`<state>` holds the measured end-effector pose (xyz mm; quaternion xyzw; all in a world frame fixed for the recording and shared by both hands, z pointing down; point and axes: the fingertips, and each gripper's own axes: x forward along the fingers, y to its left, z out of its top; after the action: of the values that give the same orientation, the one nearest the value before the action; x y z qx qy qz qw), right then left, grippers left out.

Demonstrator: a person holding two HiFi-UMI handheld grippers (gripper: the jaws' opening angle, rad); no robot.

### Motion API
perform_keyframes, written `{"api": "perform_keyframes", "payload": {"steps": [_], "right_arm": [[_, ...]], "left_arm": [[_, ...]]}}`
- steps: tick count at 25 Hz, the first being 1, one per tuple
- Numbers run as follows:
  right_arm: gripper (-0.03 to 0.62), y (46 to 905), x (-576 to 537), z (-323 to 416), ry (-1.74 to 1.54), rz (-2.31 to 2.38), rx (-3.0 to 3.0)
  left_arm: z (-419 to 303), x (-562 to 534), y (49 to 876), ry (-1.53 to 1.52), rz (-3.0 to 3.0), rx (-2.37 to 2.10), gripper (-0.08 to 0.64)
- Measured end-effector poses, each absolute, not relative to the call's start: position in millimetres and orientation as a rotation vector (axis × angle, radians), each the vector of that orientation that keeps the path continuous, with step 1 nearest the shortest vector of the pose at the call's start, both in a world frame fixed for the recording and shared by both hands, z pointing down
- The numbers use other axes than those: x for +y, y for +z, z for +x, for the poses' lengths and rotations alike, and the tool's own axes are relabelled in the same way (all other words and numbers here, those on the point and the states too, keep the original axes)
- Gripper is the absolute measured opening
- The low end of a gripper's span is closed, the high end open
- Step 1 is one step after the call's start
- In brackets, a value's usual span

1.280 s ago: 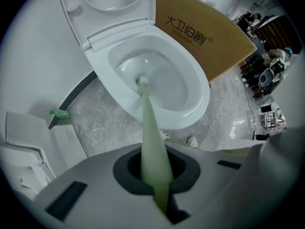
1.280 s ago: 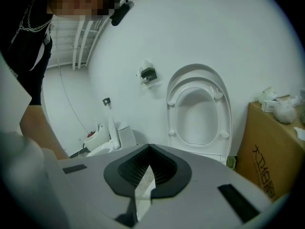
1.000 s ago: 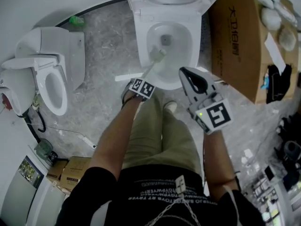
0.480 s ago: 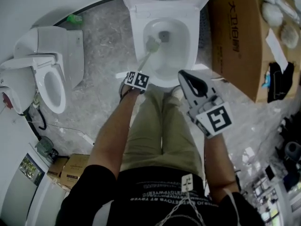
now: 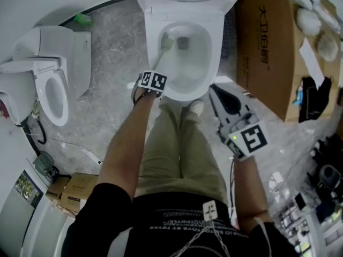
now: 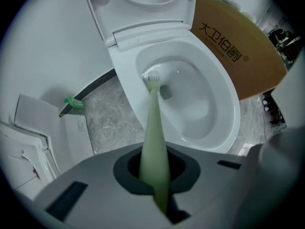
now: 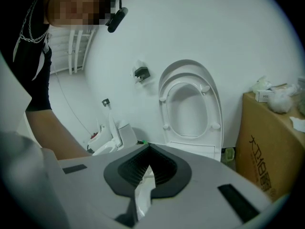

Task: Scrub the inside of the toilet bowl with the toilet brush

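Two grippers, only one working.

Left gripper [image 6: 155, 171]: jaws clamped on the pale green handle of the toilet brush [image 6: 153, 128], which runs straight out ahead of the fingers.

Brush head [image 6: 152, 81]: beyond the fingertips, down inside the toilet bowl [image 6: 209, 109], against its left inner wall, just beside the drain opening [image 6: 165, 92].

Progress: I judge scrubbing is under way. I can't tell how much wall is already covered. The bowl's right side and front are probably still to do.

Right gripper [image 7: 145, 175]: jaws together, nothing held, idle. Far past its fingers stands the raised seat [image 7: 188, 104].
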<state>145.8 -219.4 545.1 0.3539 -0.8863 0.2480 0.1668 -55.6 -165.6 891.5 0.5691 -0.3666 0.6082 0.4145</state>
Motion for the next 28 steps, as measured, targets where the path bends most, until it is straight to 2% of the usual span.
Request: {"api": "perform_keyframes", "payload": {"steps": [9,28], "right_arm": [[0.002,552,-220,140,0.826,1.01,-2.51],[0.002,557,-223,156,0.78,1.018,-2.494]], "left_arm": [[-39,-201,896,1.46,1.481,-0.93,0.002],[44,-200,908,1.468,1.666,-0.681,0.001]]}}
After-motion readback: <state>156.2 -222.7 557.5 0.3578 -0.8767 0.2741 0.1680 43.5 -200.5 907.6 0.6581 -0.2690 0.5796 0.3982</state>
